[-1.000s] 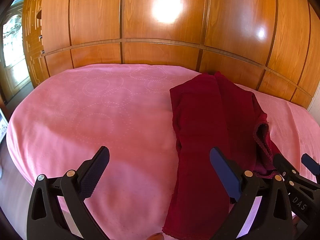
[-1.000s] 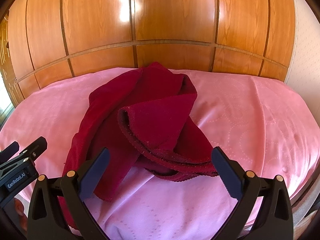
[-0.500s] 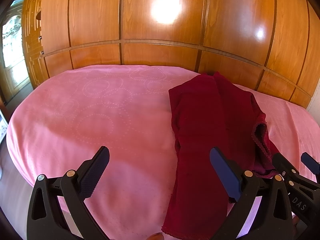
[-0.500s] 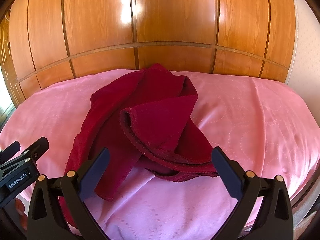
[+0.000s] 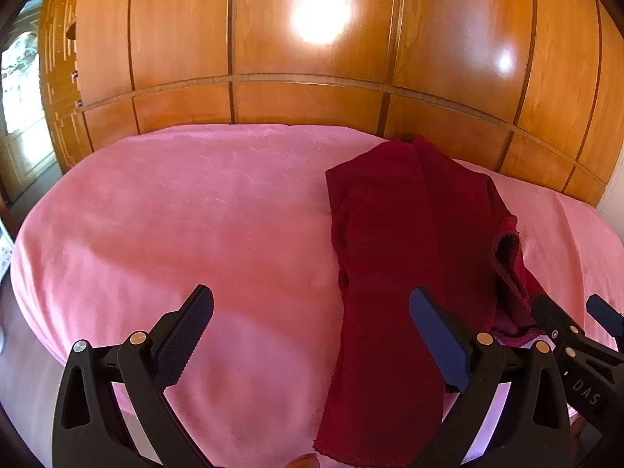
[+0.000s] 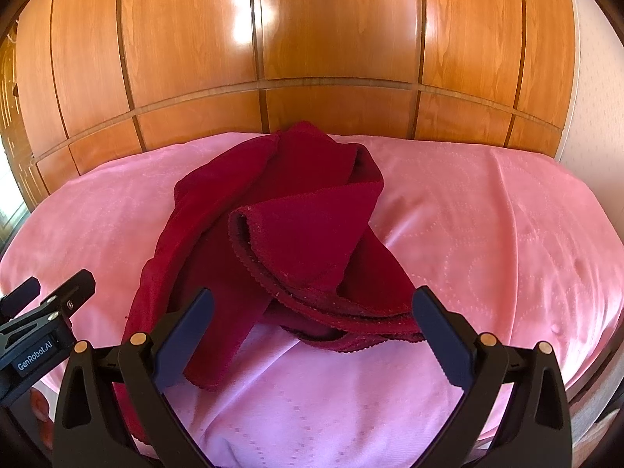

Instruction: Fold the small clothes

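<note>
Both grippers spread wide, holding nothing, above crumpled dark red garment (image 6: 296, 241).
Left gripper (image 5: 312, 335) and right gripper (image 6: 312, 331) should pinch separate scalloped-hem corners, then spread flat on pink bedcover (image 5: 175, 214).

The garment (image 6: 296, 234) is dark red cloth, matt and fuzzy like fleece, with a scalloped stitched hem. The bedspread (image 6: 487, 234) is pink cloth, smooth with a faint sheen and a dotted ring pattern pressed in. The wardrobe (image 5: 312, 39) is wood, glossy, throwing back bright glare. Both grippers (image 5: 312, 335) (image 6: 312, 335) are matt black plastic with brass-coloured metal rivets; finger pads (image 5: 183, 339) look ribbed.
</note>
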